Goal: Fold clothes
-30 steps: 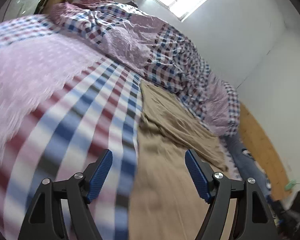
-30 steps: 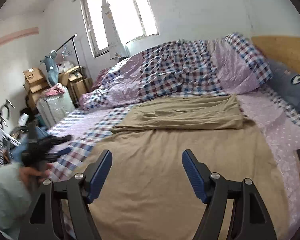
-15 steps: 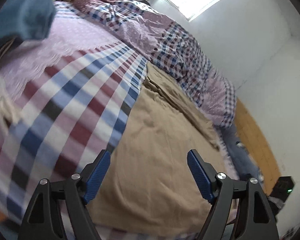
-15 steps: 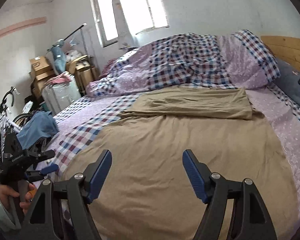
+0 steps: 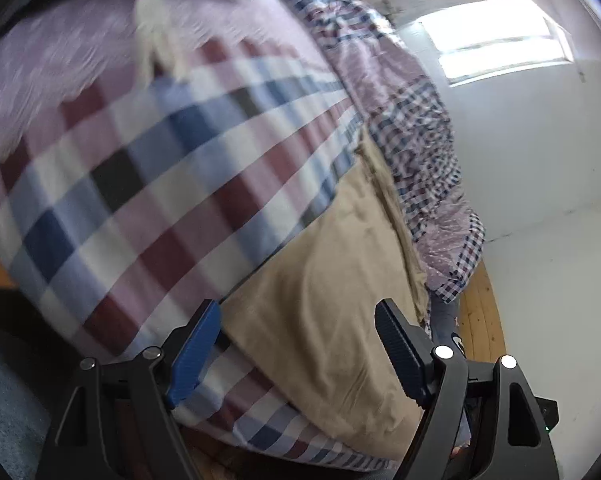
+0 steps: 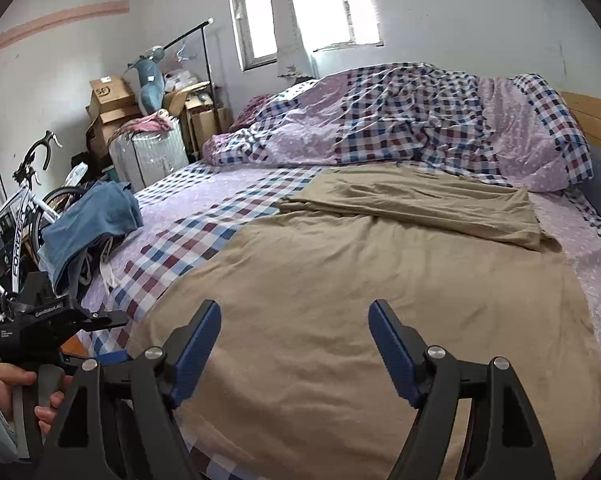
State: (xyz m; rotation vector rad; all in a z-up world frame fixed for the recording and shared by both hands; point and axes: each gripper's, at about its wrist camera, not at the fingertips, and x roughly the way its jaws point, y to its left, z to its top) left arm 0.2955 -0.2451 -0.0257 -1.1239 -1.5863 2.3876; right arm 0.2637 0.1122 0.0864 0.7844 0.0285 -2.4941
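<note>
A: Right wrist view first: where is the cloth we are meant to fold?

B: A large tan, soft cotton garment lies spread flat on the bed, over a purple, red and blue checked bedsheet. Its far end, toward twelve o'clock, is already doubled back into a flat band. A rumpled checked and lilac quilt is heaped beyond that.

A: And the right gripper?

B: Released, with nothing between the blue pads; its jaws are opening a little wider at this moment. It hangs above the near part of the tan cloth, which stretches from it toward twelve o'clock.

A: The left gripper?

B: Also wide apart and empty. Its own blurred view shows the near left corner of the garment just ahead, with the cloth's side edge running off toward one o'clock. In the right wrist view that tool sits at nine o'clock, gripped by the person's hand, off the cloth's left edge.

A: So what does the next move turn on?

B: I judge the garment's long axis runs away from both grippers, toward the headboard. The near hem lies crosswise beneath them, so each hand has its own corner: left nearer the left one, right nearer the right. A pile of blue folded clothes at ten o'clock stays well apart.
</note>
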